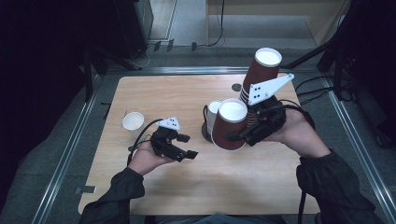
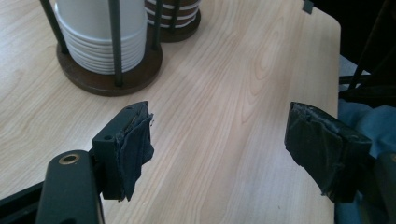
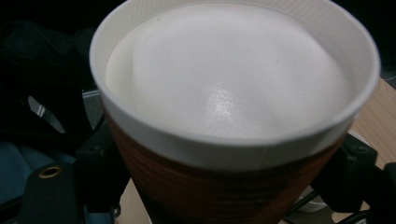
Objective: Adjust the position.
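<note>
Brown ribbed paper fills the near part of the right gripper view: a brown cup with a white rim and white inside sits between the right gripper's fingers, which press on its sides, one at each flank. From above, the right gripper holds this cup tilted, its mouth turned up and toward the person, above the middle of the worktop. Just behind it stands a short stack of white cups in a dark round holder, and farther back, beside the gripper's white plate, a tall stack of brown cups rises with its white mouth showing. The left gripper is held low over the worktop to the left, well apart from the held cup; its fingers stand apart with bare wood between them and grip nothing. In the left gripper view the holder of white cups stands ahead on its brown base, with the foot of the brown stack beyond it. A single white cup stands upright near the worktop's left edge, just beyond the left hand. Dark sleeves come in from the bottom edge.
</note>
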